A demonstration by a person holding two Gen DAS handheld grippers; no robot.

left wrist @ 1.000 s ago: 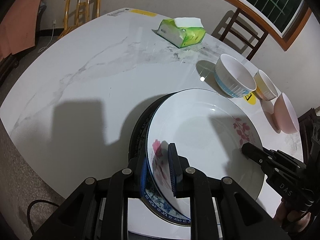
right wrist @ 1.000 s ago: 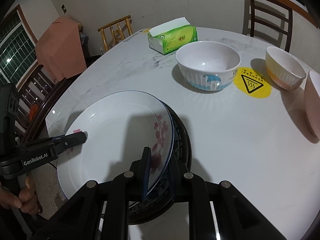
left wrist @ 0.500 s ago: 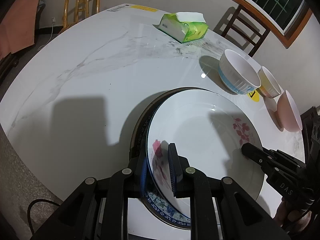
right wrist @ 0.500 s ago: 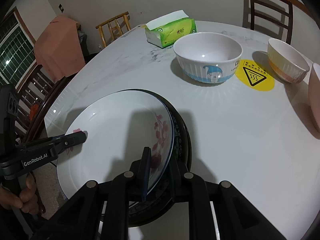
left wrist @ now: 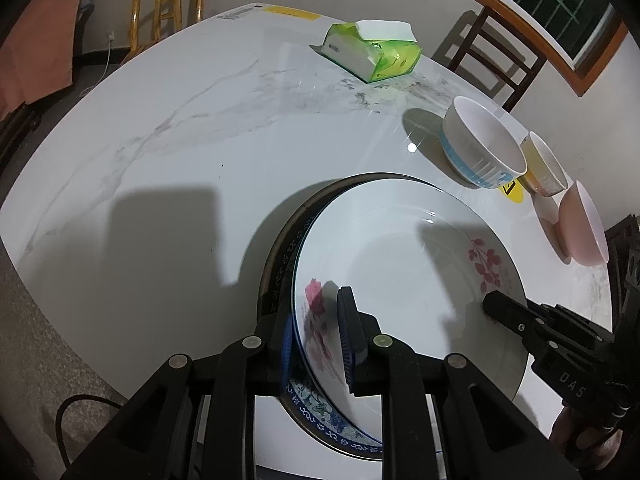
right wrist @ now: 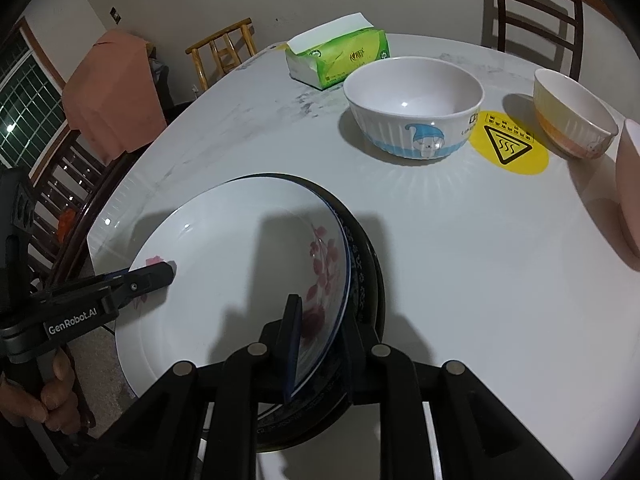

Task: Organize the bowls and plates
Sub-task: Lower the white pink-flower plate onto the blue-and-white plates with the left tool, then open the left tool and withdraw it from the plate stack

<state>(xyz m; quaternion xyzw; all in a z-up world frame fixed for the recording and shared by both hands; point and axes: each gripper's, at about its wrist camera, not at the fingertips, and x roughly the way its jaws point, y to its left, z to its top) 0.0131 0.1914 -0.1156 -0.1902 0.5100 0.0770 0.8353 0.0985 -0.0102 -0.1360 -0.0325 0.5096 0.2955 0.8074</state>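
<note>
The white plate (left wrist: 404,280) with red flowers sits on a stack near the table's (left wrist: 168,152) close edge, over a blue-patterned plate (left wrist: 320,416) and a dark one whose rim only peeks out at the side — most of both lower plates is hidden. The left gripper (left wrist: 318,340) pinches the white plate's rim, one pad above and one below, its jaws nearly closed on it. The right gripper (right wrist: 316,344) straddles the opposite rim and its jaws are opening; the rim is between them, and the pads seem still to touch it, though the outer pad's contact is hard to make out behind the plate.

Beyond stand a white bowl (right wrist: 414,110) with a blue-hatted cartoon, a yellow bowl (right wrist: 574,114), and a pink bowl (right wrist: 630,184) cut off at the picture's edge. A yellow warning sticker (right wrist: 508,148) has tiny unreadable print. The green tissue pack (right wrist: 338,56) bears small illegible lettering. The left gripper's arm reads "GenRobot.AI"; the right's reads "DAS". A hand (right wrist: 36,396) grips the left handle, half out of view.
</note>
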